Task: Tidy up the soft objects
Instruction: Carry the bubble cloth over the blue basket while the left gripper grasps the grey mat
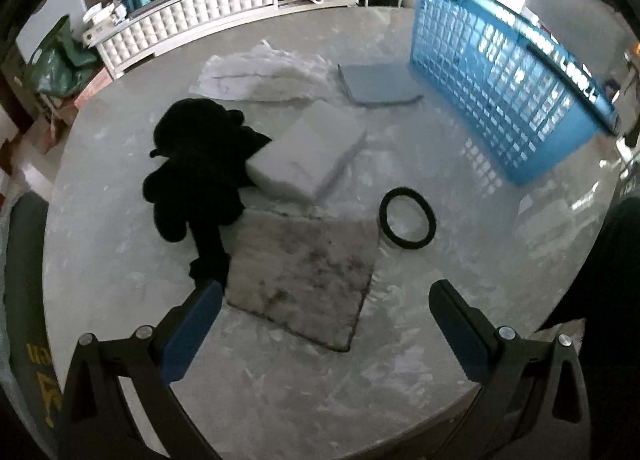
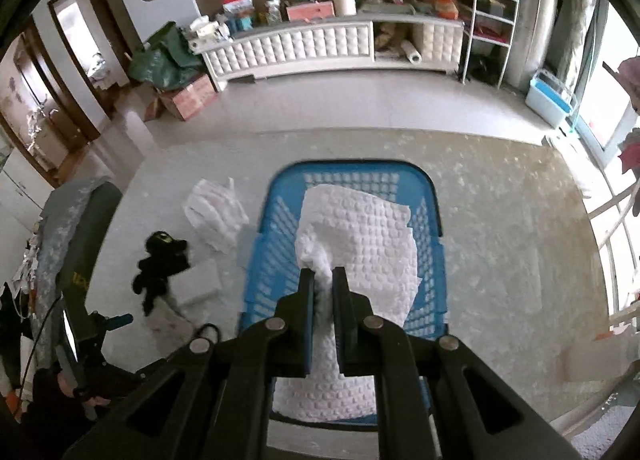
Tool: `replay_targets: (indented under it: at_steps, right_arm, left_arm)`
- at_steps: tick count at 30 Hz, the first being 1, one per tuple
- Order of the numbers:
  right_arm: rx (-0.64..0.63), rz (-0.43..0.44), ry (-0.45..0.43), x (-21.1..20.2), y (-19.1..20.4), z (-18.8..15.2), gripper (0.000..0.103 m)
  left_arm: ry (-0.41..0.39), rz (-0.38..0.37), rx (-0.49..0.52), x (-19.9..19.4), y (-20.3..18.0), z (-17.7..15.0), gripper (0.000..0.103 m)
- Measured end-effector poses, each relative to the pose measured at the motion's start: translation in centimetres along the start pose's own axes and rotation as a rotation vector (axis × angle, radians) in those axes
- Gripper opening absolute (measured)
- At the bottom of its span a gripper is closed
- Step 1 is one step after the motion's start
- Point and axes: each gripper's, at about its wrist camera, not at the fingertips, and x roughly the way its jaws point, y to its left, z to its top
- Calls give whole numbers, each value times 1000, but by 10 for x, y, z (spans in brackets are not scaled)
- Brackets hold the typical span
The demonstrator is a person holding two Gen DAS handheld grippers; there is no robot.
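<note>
Your right gripper (image 2: pixel 323 272) pinches the white quilted cloth (image 2: pixel 360 236) above the blue basket (image 2: pixel 434 219). Your left gripper (image 1: pixel 324 300) hangs spread above the grey mat (image 1: pixel 304 276).

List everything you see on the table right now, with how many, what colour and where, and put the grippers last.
basket: one, blue, right side of the table
bumpy cloth: one, white, hanging over the basket, pinched by the right gripper
black fabric: one heap, left of the foam block, touching it
foam block: one, white, middle of the table
fluffy cloth: one, white, far side of the table
flat pad: one, grey-blue, beside the basket
furry mat: one, grey-white, near edge
ring band: one, black, right of the mat
table: one, pale marbled
left gripper: open, above the mat
right gripper: shut on the bumpy cloth
</note>
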Motion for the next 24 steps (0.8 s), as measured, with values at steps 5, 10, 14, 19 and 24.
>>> replay_targets:
  at_steps: [5,10,14,19,24]
  right_arm:
    - [-11,-19,54,8,-4,-2,8]
    - [-6,-18,92,24,-13,-2,8]
    - [3,-22,116,35,-18,-1,8]
    - [-4,-17,139,40,-23,1,8]
    - [-6,-24,170,53,-26,5,8]
  left_arm:
    - [20,27,59,17,-4,1,103]
    - [39,16,82,29,-4,5,101]
    - [43,23,117,33,-7,5,87]
    - [78,31,102,46,-3,5,80]
    - [85,40,95,47,-2,8,67]
